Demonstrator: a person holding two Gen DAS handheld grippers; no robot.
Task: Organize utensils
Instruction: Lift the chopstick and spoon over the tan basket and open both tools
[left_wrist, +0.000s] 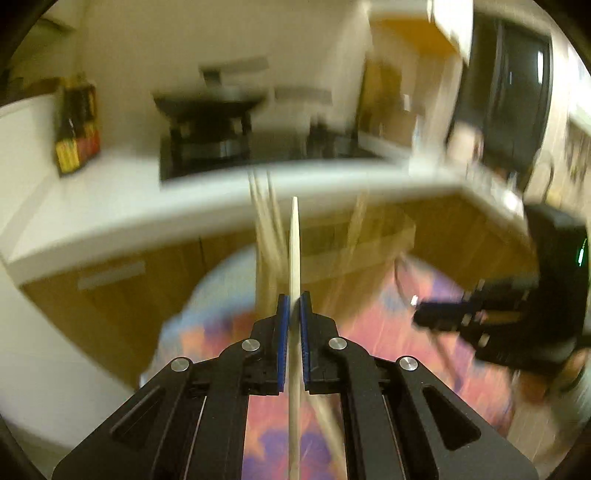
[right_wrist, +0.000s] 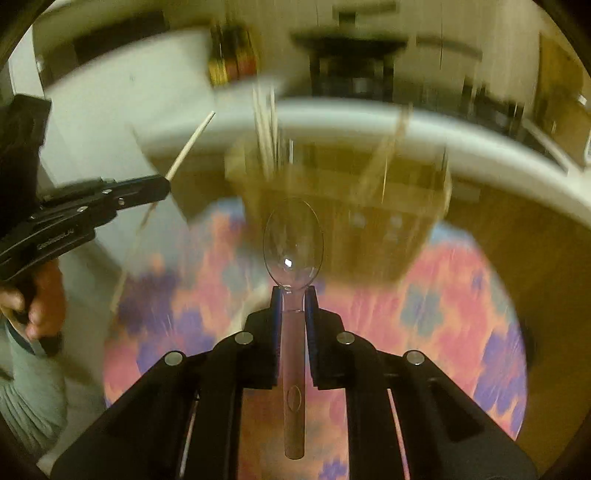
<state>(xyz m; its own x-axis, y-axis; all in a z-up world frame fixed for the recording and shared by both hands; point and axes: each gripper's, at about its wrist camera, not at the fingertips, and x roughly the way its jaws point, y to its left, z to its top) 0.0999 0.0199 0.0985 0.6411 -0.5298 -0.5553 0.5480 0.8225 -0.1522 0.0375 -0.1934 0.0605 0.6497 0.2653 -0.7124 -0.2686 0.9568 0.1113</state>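
Wooden chopstick (left_wrist: 294, 254) clamped between left gripper (left_wrist: 294, 306) pads, tip pointing forward over the round patterned table (left_wrist: 373, 332). Clear plastic spoon (right_wrist: 293, 243) pinched by its neck in right gripper (right_wrist: 293, 301), bowl forward. Blurred clear organizer (right_wrist: 332, 206) beyond, holding more sticks (right_wrist: 264, 129). White counter (left_wrist: 110, 199) behind.

You have the clear plastic organizer (right_wrist: 332, 206) holding thin wooden chopsticks (right_wrist: 264, 136) on the patterned round surface (right_wrist: 461, 314), before the long white counter (right_wrist: 406, 122).
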